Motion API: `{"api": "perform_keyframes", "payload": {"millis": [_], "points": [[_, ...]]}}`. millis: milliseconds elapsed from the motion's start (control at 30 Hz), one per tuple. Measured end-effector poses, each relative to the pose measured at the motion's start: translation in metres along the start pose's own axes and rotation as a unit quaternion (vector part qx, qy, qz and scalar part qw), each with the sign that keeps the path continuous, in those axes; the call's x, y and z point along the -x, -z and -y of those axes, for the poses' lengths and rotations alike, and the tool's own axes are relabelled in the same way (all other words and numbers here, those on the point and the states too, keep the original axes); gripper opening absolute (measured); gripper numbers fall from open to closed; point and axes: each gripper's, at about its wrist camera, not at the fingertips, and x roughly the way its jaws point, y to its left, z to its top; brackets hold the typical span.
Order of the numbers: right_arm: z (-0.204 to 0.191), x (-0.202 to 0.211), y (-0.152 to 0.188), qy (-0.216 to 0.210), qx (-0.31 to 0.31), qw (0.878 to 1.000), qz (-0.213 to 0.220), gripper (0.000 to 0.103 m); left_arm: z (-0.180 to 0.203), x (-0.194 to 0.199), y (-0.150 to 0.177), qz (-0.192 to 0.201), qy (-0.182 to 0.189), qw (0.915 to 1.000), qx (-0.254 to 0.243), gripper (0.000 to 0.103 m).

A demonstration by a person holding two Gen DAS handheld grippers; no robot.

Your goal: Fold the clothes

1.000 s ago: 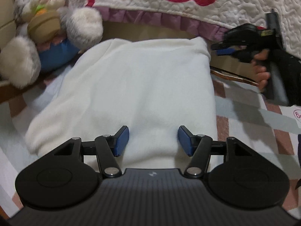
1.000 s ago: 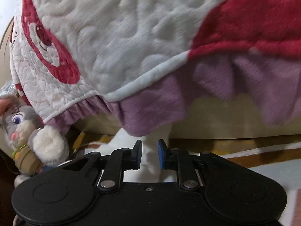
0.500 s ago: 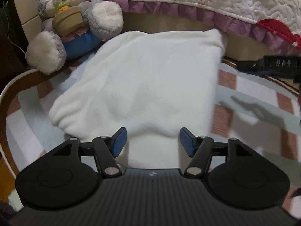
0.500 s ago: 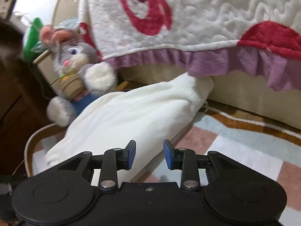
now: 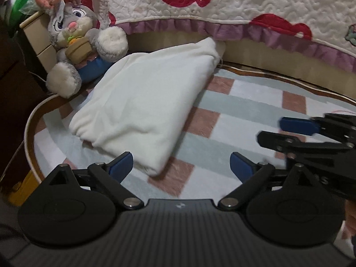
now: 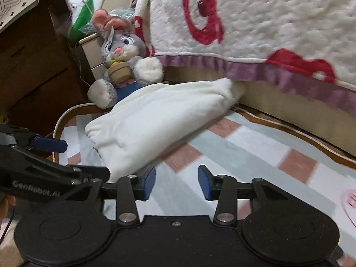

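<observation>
Lying folded on the checked rug (image 5: pixel 244 109), the white fleece garment (image 5: pixel 144 102) looks soft, light and floppy. We hold the left gripper (image 5: pixel 181 165) spread wide and the right gripper (image 6: pixel 176 182) partly spread, both empty; its near corner seems easiest to pinch.

The folded garment (image 5: pixel 146 102) was laid on the rug (image 5: pixel 249 111), left of centre. A plush rabbit (image 5: pixel 82 44) was propped at its far left, the bedspread (image 5: pixel 255 6) hung behind.
</observation>
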Motion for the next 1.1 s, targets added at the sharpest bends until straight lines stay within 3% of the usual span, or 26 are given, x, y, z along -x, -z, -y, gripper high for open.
{"api": "perform_keyframes", "payload": {"millis": [200, 300, 600, 800, 900, 1100], "points": [[0.0, 0.061, 0.021, 0.052, -0.007, 0.999, 0.005, 0.061, 0.034, 0.021, 0.028, -0.03, -0.024, 0.9991, -0.019, 0.099], [-0.006, 0.082, 0.03, 0.063, -0.002, 0.998, -0.001, 0.061, 0.046, 0.035, 0.043, -0.033, 0.004, 0.9994, -0.009, 0.099], [-0.036, 0.124, 0.042, 0.109, 0.058, 0.992, -0.006, 0.071, 0.07, 0.074, 0.066, -0.031, 0.005, 0.999, -0.03, 0.099], [-0.039, 0.14, 0.042, 0.112, 0.045, 0.993, -0.014, 0.074, 0.074, 0.09, 0.069, -0.029, 0.016, 0.9988, -0.037, 0.099], [-0.04, 0.144, 0.044, 0.116, 0.044, 0.992, -0.016, 0.08, 0.074, 0.095, 0.071, -0.032, 0.024, 0.9988, -0.03, 0.099], [-0.039, 0.151, 0.044, 0.113, 0.033, 0.993, -0.011, 0.081, 0.077, 0.105, 0.071, -0.025, 0.019, 0.999, -0.031, 0.099]]}}
